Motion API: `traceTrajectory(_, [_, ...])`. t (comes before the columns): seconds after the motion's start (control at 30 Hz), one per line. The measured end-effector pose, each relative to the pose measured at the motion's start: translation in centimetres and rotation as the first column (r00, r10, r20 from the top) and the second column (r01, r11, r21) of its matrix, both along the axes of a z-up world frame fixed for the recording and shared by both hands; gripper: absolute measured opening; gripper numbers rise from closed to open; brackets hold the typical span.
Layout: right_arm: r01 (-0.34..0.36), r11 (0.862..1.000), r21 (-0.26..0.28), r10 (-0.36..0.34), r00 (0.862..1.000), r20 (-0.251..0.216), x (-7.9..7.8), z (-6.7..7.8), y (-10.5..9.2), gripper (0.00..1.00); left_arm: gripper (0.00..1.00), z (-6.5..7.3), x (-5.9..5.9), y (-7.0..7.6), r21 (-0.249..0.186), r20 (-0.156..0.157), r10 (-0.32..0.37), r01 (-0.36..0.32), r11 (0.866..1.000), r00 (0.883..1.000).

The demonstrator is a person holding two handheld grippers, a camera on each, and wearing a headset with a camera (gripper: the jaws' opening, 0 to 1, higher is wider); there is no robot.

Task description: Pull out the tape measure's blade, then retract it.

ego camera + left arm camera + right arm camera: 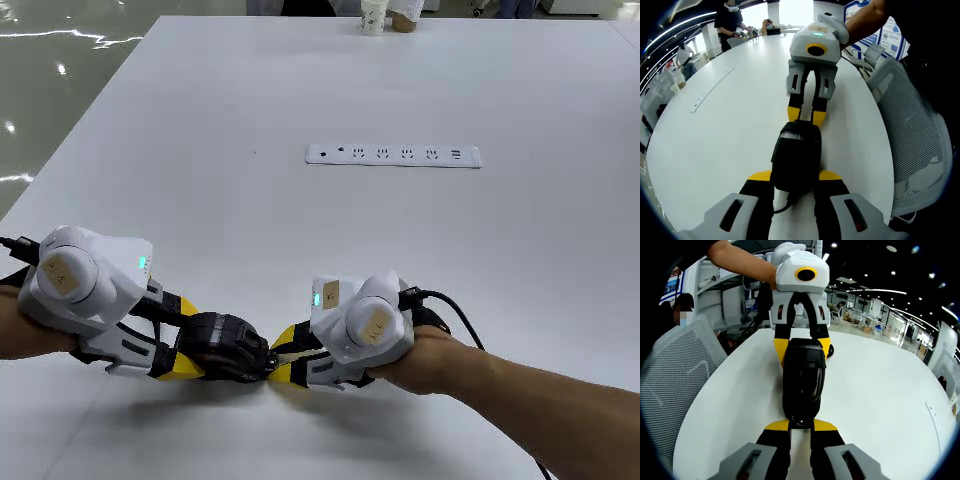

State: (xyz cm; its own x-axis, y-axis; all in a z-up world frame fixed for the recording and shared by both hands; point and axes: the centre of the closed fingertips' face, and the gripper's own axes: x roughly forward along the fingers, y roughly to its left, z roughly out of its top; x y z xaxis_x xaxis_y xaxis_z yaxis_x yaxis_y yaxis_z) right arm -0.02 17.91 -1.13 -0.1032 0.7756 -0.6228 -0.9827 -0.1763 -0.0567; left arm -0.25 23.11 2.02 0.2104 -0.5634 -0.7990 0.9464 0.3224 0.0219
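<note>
The tape measure (225,345) (796,155) (802,377) is a black, rounded, matte case lying low over the near edge of the table (300,230), between the two grippers. The left gripper (190,337) (795,176) clamps the case's sides with its yellow-tipped black jaws, the case filling the gap between them. The right gripper (282,356) (801,425) faces it head-on, with its jaws drawn narrow and pinching the front end of the case. No length of blade can be seen between them. In the left gripper view the right gripper (806,116) comes in from above with its yellow tips touching the case's far end. In the right gripper view the left gripper (802,347) likewise grips the case from the far side. Both grippers have white, smooth plastic bodies, and a black cable (450,305) trails from the right one.

The table is broad, white and smooth, with rounded ends. A flat white power strip (393,155) lies well apart towards the middle, and a paper cup (373,17) stands at the far edge. A grey mesh chair (920,130) (680,375) stands beside the table. A glossy, reflective floor (50,60) lies beyond it, in an office-like hall with ceiling lights.
</note>
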Motion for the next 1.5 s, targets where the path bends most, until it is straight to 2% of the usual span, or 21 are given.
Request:
traceTrajectory(0.7, [-0.016,1.0,-0.004,0.016,1.0,-0.002,0.0,0.0,-0.2,0.08,0.24,0.0,-0.1,0.0,-0.001,-0.012,0.008,-0.008,1.0,1.0])
traceTrajectory(1.5, [-0.011,0.999,-0.03,0.011,1.0,0.005,0.6,-0.1,-2.7,0.08,0.24,0.0,0.1,-0.1,-0.004,-0.022,0.021,-0.021,1.0,1.0])
